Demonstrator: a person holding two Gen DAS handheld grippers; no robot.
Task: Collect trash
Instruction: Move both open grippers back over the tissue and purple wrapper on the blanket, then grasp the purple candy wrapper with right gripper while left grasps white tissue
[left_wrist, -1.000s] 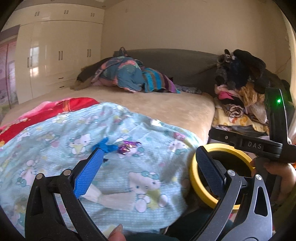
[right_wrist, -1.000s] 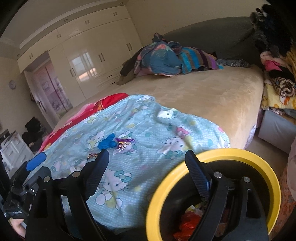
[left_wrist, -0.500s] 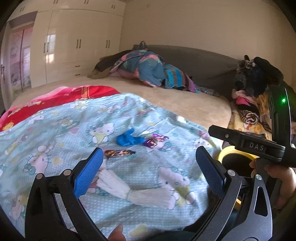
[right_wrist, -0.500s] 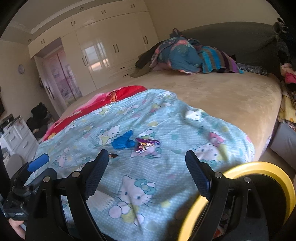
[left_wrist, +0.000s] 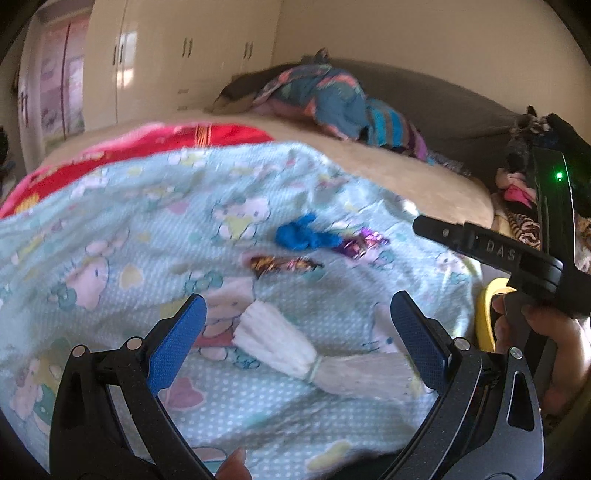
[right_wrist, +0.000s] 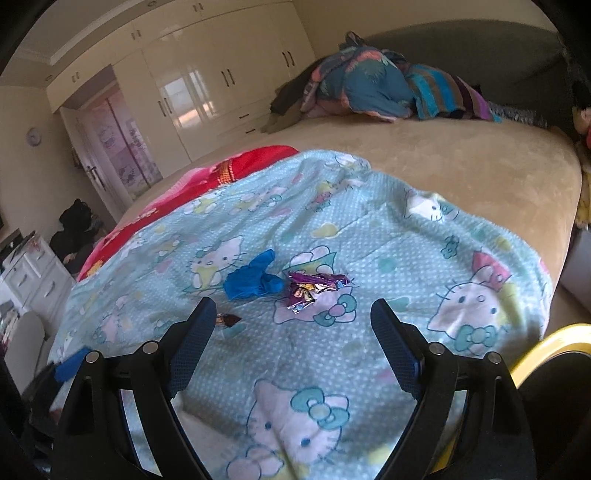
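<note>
Bedroom, bed (right_wrist: 480, 173) with tan cover. Light blue cartoon-print blanket (right_wrist: 369, 236) spread over the near part; red blanket (left_wrist: 207, 134) showing beyond it.

Trash lies on the blue blanket in a loose cluster:
- crumpled blue piece (right_wrist: 253, 278), roughly mid-blanket
- purple foil wrapper (right_wrist: 314, 288), just beside the blue piece, on its right in the right wrist view; edges look to be touching
- dark brown-gold wrapper (left_wrist: 284, 265), a little nearer the cameras, apart from the other two
- white bundle tied at the middle (left_wrist: 295, 347), nearest of all, lying flat

Left tongs (left_wrist: 301, 336): spread wide, nothing gripped. The white bundle lies on the blanket between the two blue pads; whether either pad touches it, cannot tell.

Right tongs (right_wrist: 293, 343): spread wide, empty, above the blanket short of the blue piece and purple wrapper.

Yellow-rimmed bin (right_wrist: 546, 350) at the bed's edge, lower right of the right wrist view; contents not visible.

Heap of clothes (right_wrist: 373, 85) at the far end of the bed. White wardrobe (right_wrist: 207, 85) along the far wall.
</note>
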